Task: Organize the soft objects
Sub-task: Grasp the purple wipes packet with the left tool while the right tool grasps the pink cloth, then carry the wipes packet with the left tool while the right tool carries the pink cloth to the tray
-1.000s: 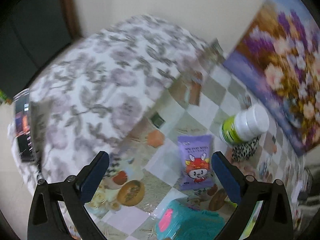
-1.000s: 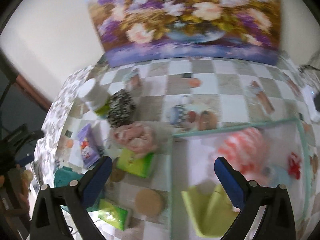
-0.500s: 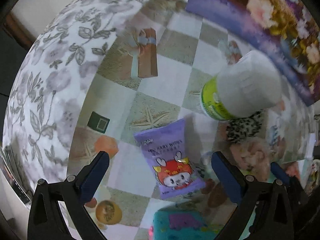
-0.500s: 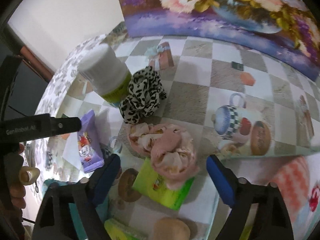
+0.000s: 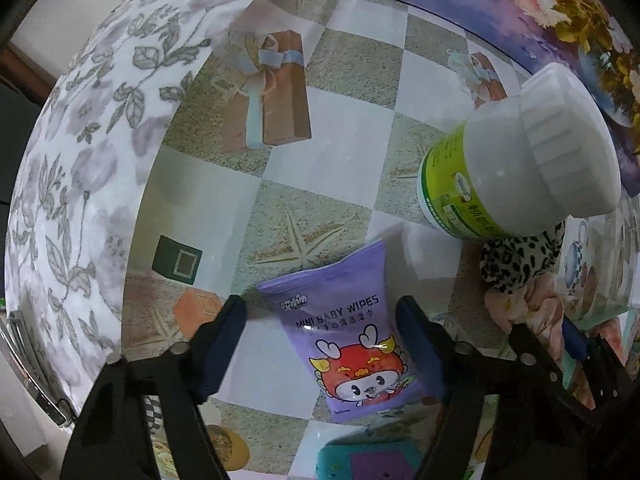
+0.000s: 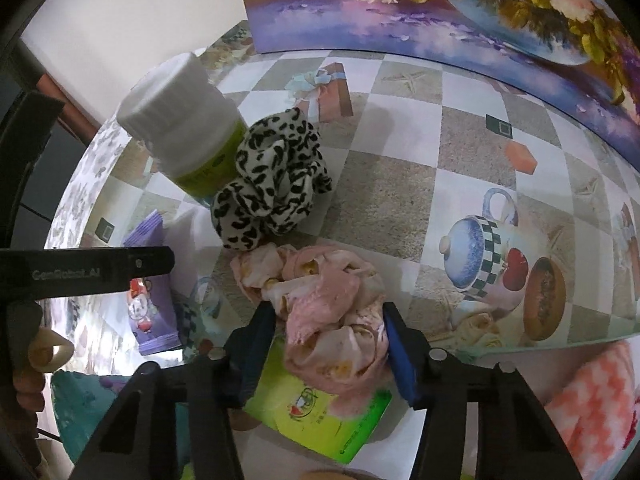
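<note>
A purple pack of mini baby wipes (image 5: 352,344) lies flat on the checked tablecloth. My left gripper (image 5: 320,320) is open and low, with one finger on each side of the pack. A pink scrunchie (image 6: 320,312) lies partly on a green packet (image 6: 320,416). My right gripper (image 6: 328,332) straddles the scrunchie with its jaws close around it; I cannot tell whether they press it. A leopard-print scrunchie (image 6: 272,184) lies just behind it, against a white bottle (image 6: 184,120). The left gripper's arm (image 6: 80,272) crosses the right wrist view.
The white bottle (image 5: 520,160) with a green label stands close right of the wipes. A flower painting (image 6: 440,4) leans at the back. A teal object (image 5: 372,456) lies in front of the wipes. A pink checked cloth (image 6: 592,400) lies at right.
Both grippers have moved down and forward onto their objects. The left jaws have narrowed around the wipes pack and the right jaws around the pink scrunchie.
</note>
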The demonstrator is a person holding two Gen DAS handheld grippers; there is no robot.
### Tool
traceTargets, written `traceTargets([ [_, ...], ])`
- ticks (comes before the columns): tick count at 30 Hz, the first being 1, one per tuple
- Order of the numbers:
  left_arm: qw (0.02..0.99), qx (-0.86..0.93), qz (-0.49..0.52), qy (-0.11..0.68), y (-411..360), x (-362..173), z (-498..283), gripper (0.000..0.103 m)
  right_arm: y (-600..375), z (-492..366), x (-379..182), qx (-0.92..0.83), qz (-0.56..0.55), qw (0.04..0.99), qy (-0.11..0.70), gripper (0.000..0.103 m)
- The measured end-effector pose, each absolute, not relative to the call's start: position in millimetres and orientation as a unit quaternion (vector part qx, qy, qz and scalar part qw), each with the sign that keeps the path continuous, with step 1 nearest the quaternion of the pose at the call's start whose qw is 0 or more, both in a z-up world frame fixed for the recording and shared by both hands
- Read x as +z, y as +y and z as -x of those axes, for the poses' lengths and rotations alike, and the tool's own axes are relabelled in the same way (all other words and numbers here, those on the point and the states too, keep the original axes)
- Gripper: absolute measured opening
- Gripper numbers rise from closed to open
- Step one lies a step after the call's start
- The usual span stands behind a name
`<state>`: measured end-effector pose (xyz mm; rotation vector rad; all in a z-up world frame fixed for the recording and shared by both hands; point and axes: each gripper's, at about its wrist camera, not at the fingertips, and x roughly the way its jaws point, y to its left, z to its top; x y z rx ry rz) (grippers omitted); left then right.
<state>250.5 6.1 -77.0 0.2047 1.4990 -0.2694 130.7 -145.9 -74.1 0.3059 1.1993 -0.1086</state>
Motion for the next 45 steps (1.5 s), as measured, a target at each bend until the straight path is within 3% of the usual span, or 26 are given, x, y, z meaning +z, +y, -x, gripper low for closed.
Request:
traceTargets([
  [7,0.724,-0.119,-0.101,0.672,-3.6,-76.3,-241.8,0.054,-142.7,-129.0,-73.2,-0.052,-0.146,0.817,0.555,0.038],
  [18,0.731,-0.109,-0.061,0.671,9.2,-73.4,-240.3,0.05,-152.6,-116.8,-59.4,-0.05,-0.177,0.825,0.534,0.021],
  [38,0.799,-0.112,-0.002,0.59,26.2,29.4,-177.1,0.05,-151.4,-64.6,5.0,-0.061,-0.207,0.849,0.482,0.019],
  [43,0.817,-0.123,-0.003,0.563,9.1,51.4,-151.7,0.042,-156.2,-36.9,24.5,-0.069,-0.219,0.855,0.464,0.019],
  [45,0.825,-0.126,-0.013,0.55,2.7,60.6,-140.5,0.027,-157.8,-25.7,30.4,-0.072,-0.222,0.858,0.458,0.019],
])
